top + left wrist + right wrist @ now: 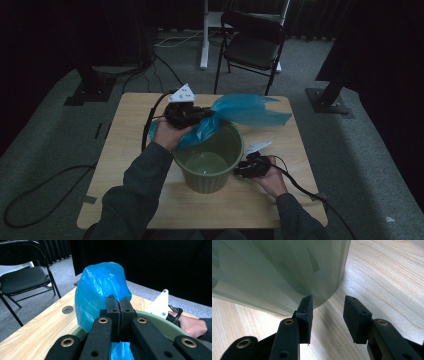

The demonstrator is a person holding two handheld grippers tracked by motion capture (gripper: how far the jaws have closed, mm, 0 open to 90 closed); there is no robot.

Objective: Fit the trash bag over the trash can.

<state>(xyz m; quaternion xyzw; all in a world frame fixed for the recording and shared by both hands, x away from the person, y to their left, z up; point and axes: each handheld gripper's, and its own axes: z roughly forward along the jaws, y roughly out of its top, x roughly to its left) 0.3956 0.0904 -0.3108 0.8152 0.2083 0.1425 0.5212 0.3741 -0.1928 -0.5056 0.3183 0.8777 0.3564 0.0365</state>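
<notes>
Hanging over the far rim of the bin is a thin blue plastic bag [240, 112], crinkly and see-through. Part of the bag dips down into the bin, and the rest sticks out in the air toward the far right corner of the worktop. In the left gripper view the bag [100, 290] puffs up like a bump just past the fingers.

The left gripper [202, 114] has its fingers [113, 312] pressed tight together, and they pinch the blue bag between them. A hand [170, 134] holds this gripper above the far left part of the bin's rim.

The round green plastic bin [210, 172] stands upright near the middle of the worktop, a bit toward the near edge. It has ridged sides, and you can see its pale bottom.

The right gripper [239, 169] sits low on the right side of the bin, close to its wall. Its fingers [305, 312] are about half open with nothing between them. In the right gripper view one finger is right up against the green wall [274, 272], but I cannot tell if it touches.

The light wooden worktop [130, 155] carries the bin. A black folding chair [252, 45] stands on the grey floor past the far edge.
</notes>
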